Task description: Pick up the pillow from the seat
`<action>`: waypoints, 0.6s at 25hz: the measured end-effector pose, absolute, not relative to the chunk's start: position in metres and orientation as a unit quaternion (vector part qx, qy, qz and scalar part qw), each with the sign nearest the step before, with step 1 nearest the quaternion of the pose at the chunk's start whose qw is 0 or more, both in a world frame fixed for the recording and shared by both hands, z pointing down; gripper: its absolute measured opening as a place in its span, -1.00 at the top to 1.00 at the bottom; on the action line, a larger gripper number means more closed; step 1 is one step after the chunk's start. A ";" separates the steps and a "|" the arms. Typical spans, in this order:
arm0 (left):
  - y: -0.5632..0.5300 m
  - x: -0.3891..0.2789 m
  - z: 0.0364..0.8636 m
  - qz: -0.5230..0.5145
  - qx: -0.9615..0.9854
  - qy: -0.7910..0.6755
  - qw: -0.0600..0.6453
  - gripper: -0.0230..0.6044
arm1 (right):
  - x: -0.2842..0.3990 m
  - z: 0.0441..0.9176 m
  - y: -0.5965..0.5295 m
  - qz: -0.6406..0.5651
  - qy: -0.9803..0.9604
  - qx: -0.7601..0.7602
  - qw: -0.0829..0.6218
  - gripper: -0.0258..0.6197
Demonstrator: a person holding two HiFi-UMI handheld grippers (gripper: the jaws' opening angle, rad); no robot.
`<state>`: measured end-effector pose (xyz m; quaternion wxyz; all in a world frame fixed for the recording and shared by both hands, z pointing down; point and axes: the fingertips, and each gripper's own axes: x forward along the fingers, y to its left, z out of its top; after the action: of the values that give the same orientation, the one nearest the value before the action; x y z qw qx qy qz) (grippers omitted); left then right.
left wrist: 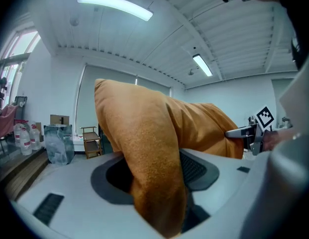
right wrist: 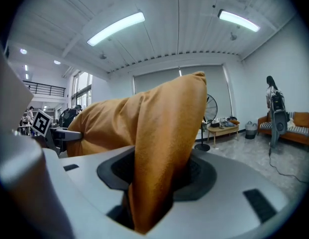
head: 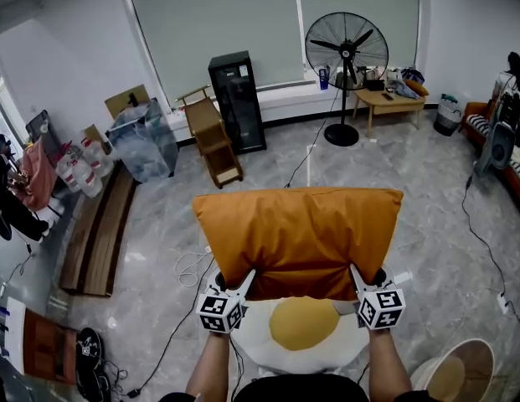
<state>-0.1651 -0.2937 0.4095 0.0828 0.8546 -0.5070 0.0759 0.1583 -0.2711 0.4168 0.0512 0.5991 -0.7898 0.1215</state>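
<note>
An orange pillow hangs in the air in front of me, held flat by its two near corners. My left gripper is shut on the pillow's near left corner, and the fabric fills the gap between its jaws. My right gripper is shut on the near right corner, with the cloth pinched between its jaws. Below the pillow stands the white seat with a yellow round patch. The pillow is clear of the seat.
A standing fan and a low wooden table are at the back right. A black cabinet and a wooden shelf stand at the back. Cables run over the grey floor. A round tub sits at the lower right.
</note>
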 end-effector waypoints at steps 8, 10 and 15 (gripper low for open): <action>-0.285 -0.161 0.376 0.050 0.861 -0.504 0.057 0.04 | 0.163 0.376 -0.256 0.078 -0.790 0.607 0.038 0.28; -0.283 -0.155 0.371 0.044 0.862 -0.502 0.053 0.04 | 0.168 0.370 -0.254 0.070 -0.788 0.610 0.036 0.28; -0.280 -0.149 0.366 0.038 0.860 -0.506 0.052 0.04 | 0.174 0.364 -0.256 0.064 -0.786 0.613 0.036 0.28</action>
<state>-0.1491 -0.2798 0.3660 0.0519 0.8599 -0.5063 0.0378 0.1738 -0.2558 0.3644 0.0358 0.6133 -0.7864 0.0641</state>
